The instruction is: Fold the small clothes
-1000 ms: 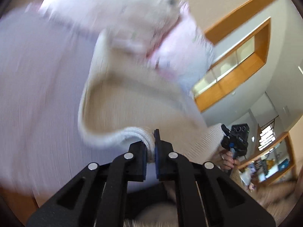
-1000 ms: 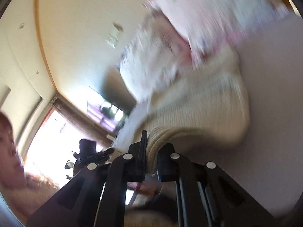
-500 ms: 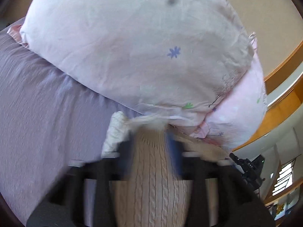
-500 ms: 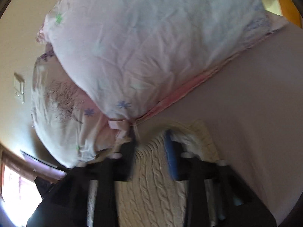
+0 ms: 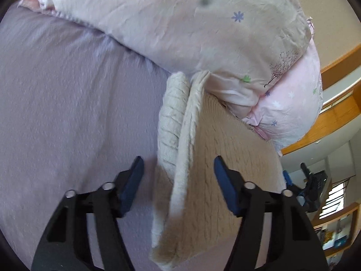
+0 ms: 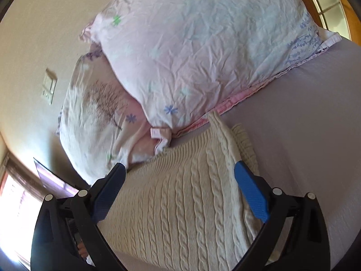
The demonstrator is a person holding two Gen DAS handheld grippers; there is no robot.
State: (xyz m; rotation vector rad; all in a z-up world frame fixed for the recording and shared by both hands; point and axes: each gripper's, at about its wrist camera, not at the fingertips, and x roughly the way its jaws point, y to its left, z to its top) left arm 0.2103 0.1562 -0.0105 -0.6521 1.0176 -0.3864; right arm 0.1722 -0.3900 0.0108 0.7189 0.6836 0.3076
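A cream cable-knit sweater [image 5: 216,176] lies folded on the lilac bed sheet [image 5: 67,103], its far end against the pillows. In the left wrist view its left edge shows stacked layers. My left gripper [image 5: 178,176] is open and empty, its blue-padded fingers on either side of that folded edge. In the right wrist view the sweater [image 6: 180,203] spreads between the fingers. My right gripper [image 6: 180,187] is open and empty, just above the knit.
Two pale floral pillows [image 5: 191,27] are stacked at the head of the bed, also in the right wrist view [image 6: 191,52]. The lilac sheet [image 6: 315,117] extends right. A wall switch [image 6: 49,88] and wooden shelving [image 5: 338,117] lie beyond.
Both grippers held the sweater's edge shut a second ago, carried it toward the pillows, then opened and let go. The sweater now lies folded on the sheet.
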